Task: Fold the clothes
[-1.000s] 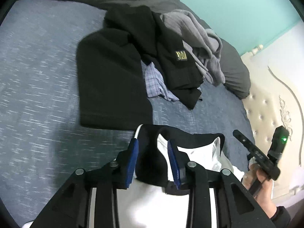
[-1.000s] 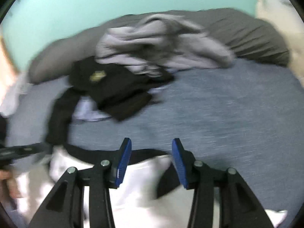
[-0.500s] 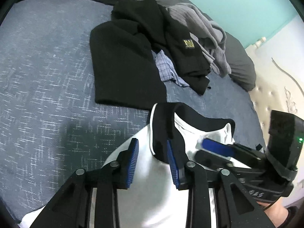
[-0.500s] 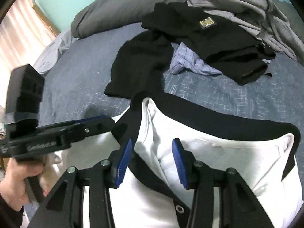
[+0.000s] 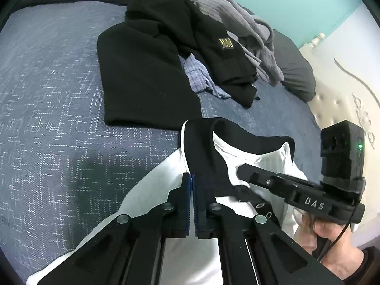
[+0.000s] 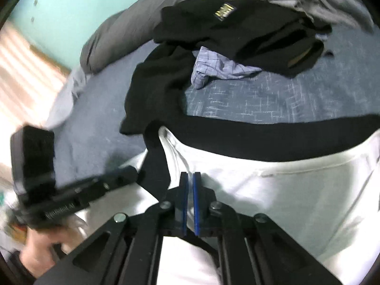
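Note:
A white garment with a black waistband lies on the blue bedspread at the near edge. My left gripper is shut on the black band at its left side. My right gripper is shut on the white cloth just below the band. Each gripper shows in the other's view: the right one to the right of the band, the left one at the left. Further back lie a flat black garment, a black piece with a gold label, a checked blue shirt and a grey top.
The blue bedspread stretches to the left. A dark grey pillow lies at the back right against a cream tufted headboard. A teal wall stands behind the bed.
Both grippers have shut, the left on the black waistband and the right on the white cloth below it. Both were open half a second ago. The right gripper has moved in beside the left.

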`<state>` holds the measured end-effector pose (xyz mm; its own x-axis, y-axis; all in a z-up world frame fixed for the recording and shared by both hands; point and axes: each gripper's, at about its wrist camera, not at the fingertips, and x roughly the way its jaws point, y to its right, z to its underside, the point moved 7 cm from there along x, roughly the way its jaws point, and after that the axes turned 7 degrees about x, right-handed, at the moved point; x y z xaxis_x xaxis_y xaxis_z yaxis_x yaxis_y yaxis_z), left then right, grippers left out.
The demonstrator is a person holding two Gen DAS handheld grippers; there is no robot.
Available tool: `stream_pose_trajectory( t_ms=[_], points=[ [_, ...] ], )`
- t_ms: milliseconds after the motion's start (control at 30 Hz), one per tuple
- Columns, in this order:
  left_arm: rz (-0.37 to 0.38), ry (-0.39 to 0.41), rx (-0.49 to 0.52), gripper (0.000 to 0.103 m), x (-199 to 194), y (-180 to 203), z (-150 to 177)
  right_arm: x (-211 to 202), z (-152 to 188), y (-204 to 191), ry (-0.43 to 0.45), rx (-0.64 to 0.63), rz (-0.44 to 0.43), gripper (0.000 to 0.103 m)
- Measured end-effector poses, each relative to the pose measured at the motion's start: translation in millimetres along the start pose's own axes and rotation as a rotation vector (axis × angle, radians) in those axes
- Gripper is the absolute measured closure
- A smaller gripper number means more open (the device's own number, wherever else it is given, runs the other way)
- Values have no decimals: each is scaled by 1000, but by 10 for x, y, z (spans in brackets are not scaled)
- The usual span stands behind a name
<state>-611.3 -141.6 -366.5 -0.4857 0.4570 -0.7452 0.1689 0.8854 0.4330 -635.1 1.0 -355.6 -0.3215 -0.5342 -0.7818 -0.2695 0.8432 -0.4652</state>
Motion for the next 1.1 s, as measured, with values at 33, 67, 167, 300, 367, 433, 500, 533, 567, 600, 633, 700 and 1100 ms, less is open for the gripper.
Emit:
stream_pose_trajectory(
  t_ms=[33,67,167,300,367,433,500,533,567,600,633,700,1100],
  points=[
    [-1,0,-1,102,1,2,5,-18,-1,1,9,-25,37,99],
    [-2,0,-3,102,2,4,10,-61,-14,-12,33,-44,59,97],
    [-20,48,-16,102,-152,-20,-5,-193,-58,-155,80,-69,-14,95],
    [-52,128,-47,102,-517,-94,54,-131,-46,-397,38,-159,25,72],
    [-75,138,-46,102,-672,-137,149,-100,-23,-441,30,-162,41,72],
    [-96,150,-41,102,-834,-180,264,-45,8,-446,19,-149,58,71],
    [-105,164,-43,102,-1014,-205,438,12,51,-451,10,-146,77,71],
    [-109,172,-44,102,-1105,-217,528,20,83,-468,6,-150,79,71],
    [-112,183,-46,102,-1206,-207,649,30,105,-487,4,-152,79,71],
    [-112,192,-47,102,-1291,-190,765,45,117,-508,1,-150,77,71],
    [-109,195,-48,102,-1368,-172,887,74,120,-523,-4,-147,85,71],
    [-113,202,-55,102,-1531,-142,1160,148,110,-532,-12,-140,122,71],
    [-135,234,-80,101,-1898,-153,1796,305,168,-562,-29,-160,267,89]
  ],
)
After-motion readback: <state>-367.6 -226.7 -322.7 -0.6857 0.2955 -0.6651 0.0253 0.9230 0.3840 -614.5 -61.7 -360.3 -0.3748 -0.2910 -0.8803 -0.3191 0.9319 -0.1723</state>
